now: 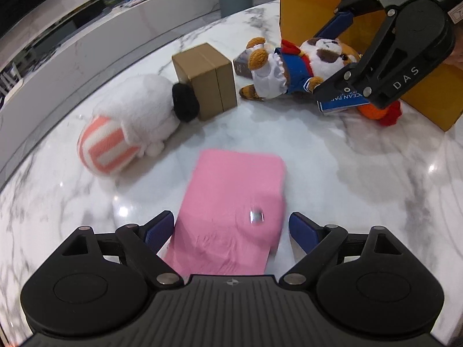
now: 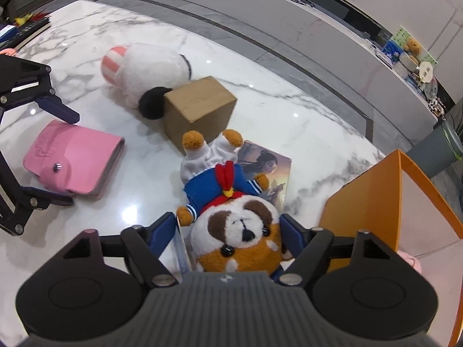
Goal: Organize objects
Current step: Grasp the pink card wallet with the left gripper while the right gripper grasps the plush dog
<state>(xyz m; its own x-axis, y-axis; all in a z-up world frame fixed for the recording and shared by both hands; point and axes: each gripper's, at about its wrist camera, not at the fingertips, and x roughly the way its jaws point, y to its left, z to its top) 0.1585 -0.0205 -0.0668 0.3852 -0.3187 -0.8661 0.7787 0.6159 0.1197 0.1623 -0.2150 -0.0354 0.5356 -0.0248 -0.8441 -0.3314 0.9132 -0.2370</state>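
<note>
Broadly, by size from the table down to the snap:
Table: a white marble top point(image 1: 361, 179) with grey veins carries everything; glare spots show on its polished surface.
Orange bag: an open orange paper bag point(image 2: 373, 202) stands at the table edge, just beside the right gripper.
White plush: a white plush toy point(image 1: 136, 115) with a pink-striped end lies on its side, its black tip touching the cardboard box.
Cardboard box: a brown cardboard box point(image 2: 199, 110) sits between the white plush and the sailor plush.
Sailor plush: a brown-and-white plush animal point(image 2: 240, 231) in a blue sailor top and red neckerchief lies on its back, partly over a picture book, head toward the right gripper.
Picture book: an illustrated book point(image 2: 269, 170) lies flat under the sailor plush.
Pink wallet: a pink folded wallet point(image 1: 231, 208) lies flat on the marble, well apart from the bag.
Right gripper: the right gripper point(image 2: 231, 231) has its blue pads on both sides of the sailor plush's head, pressing into the fur; it grips the head.
Left gripper: the left gripper point(image 1: 231, 228) hangs over the pink wallet with its jaws spread, one pad on each side and a gap visible at the right pad; it grips nothing.
Snap: a small metal snap point(image 1: 257, 217) sits on the wallet's flap.
</note>
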